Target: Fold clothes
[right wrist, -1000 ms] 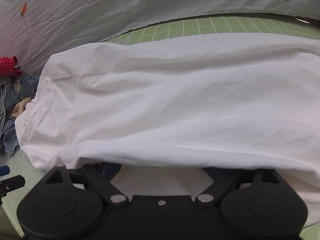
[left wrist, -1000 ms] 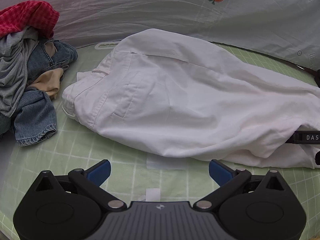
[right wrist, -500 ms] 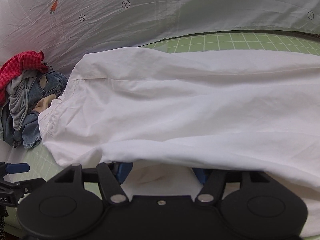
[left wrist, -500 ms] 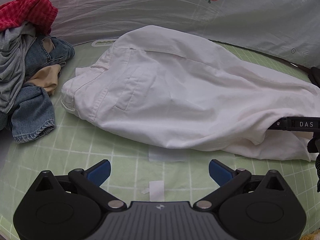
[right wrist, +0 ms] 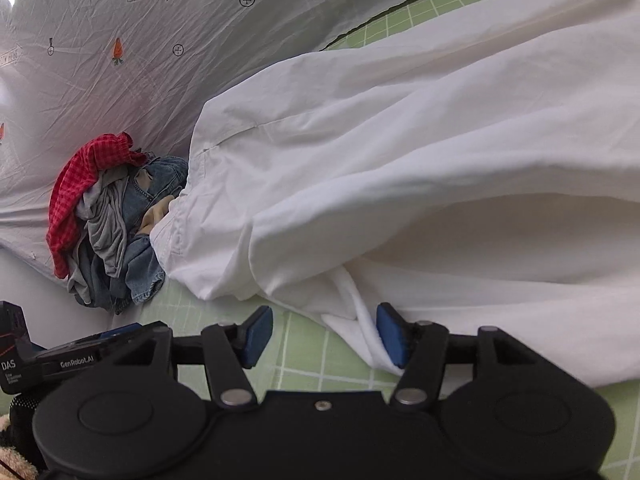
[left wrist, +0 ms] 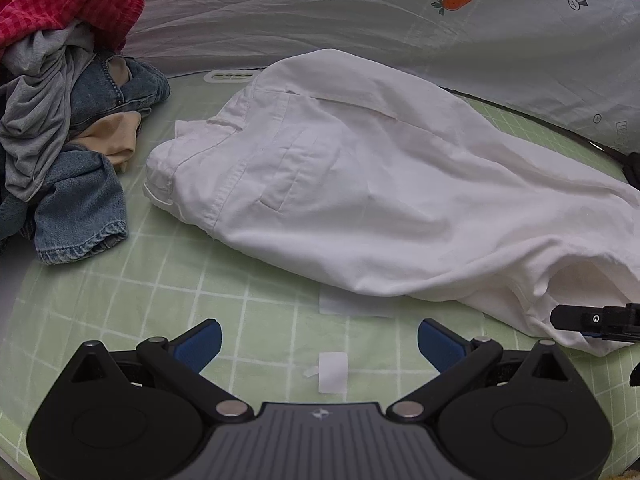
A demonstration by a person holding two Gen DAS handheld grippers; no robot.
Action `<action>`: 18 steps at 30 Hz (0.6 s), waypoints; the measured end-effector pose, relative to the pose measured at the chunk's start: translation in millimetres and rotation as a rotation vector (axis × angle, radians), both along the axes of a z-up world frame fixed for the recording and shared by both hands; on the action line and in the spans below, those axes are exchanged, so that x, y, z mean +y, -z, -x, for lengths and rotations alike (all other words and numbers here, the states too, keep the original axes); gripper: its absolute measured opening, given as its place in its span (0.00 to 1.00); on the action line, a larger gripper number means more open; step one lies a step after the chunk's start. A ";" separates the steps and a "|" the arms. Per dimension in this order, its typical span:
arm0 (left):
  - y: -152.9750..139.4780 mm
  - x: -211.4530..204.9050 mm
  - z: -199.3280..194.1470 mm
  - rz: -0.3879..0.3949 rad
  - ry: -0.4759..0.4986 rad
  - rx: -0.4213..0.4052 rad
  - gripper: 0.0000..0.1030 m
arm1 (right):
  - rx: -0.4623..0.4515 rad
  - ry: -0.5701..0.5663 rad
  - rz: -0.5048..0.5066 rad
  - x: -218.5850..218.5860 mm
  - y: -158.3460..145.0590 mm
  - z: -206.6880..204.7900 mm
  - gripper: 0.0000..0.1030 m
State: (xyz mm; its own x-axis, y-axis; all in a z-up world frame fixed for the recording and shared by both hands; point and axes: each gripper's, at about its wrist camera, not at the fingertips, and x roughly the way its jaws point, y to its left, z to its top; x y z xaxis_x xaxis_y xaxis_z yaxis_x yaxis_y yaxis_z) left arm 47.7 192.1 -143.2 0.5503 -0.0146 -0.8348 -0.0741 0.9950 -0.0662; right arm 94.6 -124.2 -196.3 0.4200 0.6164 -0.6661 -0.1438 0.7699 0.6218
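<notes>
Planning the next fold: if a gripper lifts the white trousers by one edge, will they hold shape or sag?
The white trousers will probably sag: the cloth already lies in soft folds and billows. They look light and thin. The stitched waistband seems firmer.

Green gridded mat [left wrist: 168,280], white trousers [left wrist: 360,184], heap of clothes [left wrist: 60,120], tape pieces [left wrist: 333,372]

Bare mat [left wrist: 248,312] before white trousers [left wrist: 360,184]; clothes pile [left wrist: 60,128] blocks left.
</notes>
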 end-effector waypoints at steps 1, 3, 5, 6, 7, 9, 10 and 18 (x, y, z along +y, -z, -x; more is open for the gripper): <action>0.3 -0.3 -0.2 0.001 0.004 0.001 1.00 | -0.003 0.005 0.001 -0.5 -0.9 0.9 0.57; 1.0 -2.2 0.4 0.002 0.016 0.004 1.00 | -0.007 0.037 -0.006 -2.6 -2.8 -2.1 0.57; 1.2 -4.6 2.1 -0.001 0.027 0.005 1.00 | -0.020 0.080 0.009 -3.6 -4.6 -8.5 0.57; 1.3 -4.8 2.8 -0.002 0.031 0.006 1.00 | -0.035 0.087 0.036 -1.6 -5.4 -13.5 0.57; 1.2 -5.0 3.7 -0.002 0.034 0.006 1.00 | -0.054 0.087 0.069 1.4 -5.9 -19.7 0.57; 1.1 -4.5 6.4 -0.005 0.038 0.007 1.00 | -0.070 0.076 0.094 8.1 -5.0 -30.8 0.57; 0.9 -4.1 7.8 -0.007 0.039 0.006 1.00 | -0.075 0.070 0.101 11.5 -4.3 -36.2 0.57; -0.2 4.4 18.9 -0.010 0.016 0.006 1.00 | -0.029 0.074 -0.188 29.6 11.6 -47.3 0.81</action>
